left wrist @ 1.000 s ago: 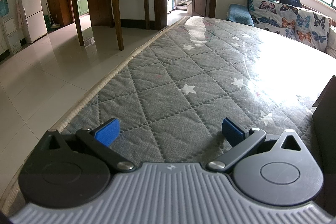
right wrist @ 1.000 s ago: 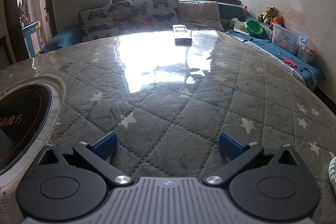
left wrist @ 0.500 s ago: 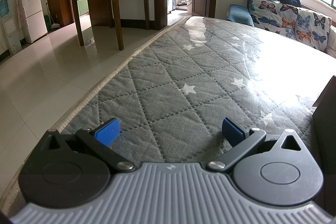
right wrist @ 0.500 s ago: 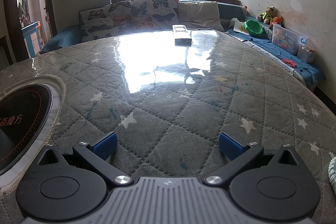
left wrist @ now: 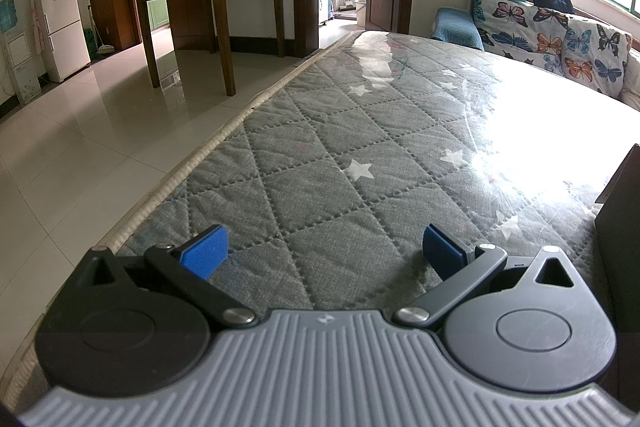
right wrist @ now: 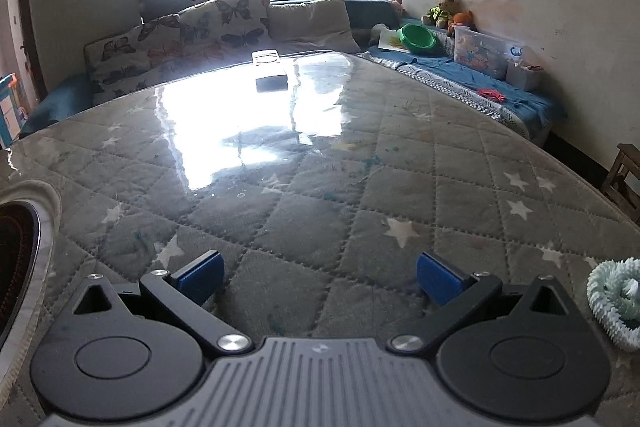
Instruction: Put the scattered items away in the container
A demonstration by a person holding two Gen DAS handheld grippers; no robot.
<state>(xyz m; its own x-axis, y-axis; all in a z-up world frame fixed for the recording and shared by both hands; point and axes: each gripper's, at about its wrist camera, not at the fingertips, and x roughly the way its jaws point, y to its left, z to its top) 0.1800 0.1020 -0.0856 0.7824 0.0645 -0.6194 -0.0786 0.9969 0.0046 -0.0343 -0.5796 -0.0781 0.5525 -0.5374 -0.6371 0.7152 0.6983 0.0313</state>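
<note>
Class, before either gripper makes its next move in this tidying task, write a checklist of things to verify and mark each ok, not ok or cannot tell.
1. Left gripper open, nothing held: ok.
2. Right gripper open, nothing held: ok.
3. An item to tidy in view, the pale green fuzzy coil at the right gripper's right: ok.
4. Coil lined up between the right fingers: not ok, it lies off to the side.
5. Container identified: cannot tell; only a dark box edge shows.
6. Grey quilted table top bare ahead of the fingers: ok.
</note>
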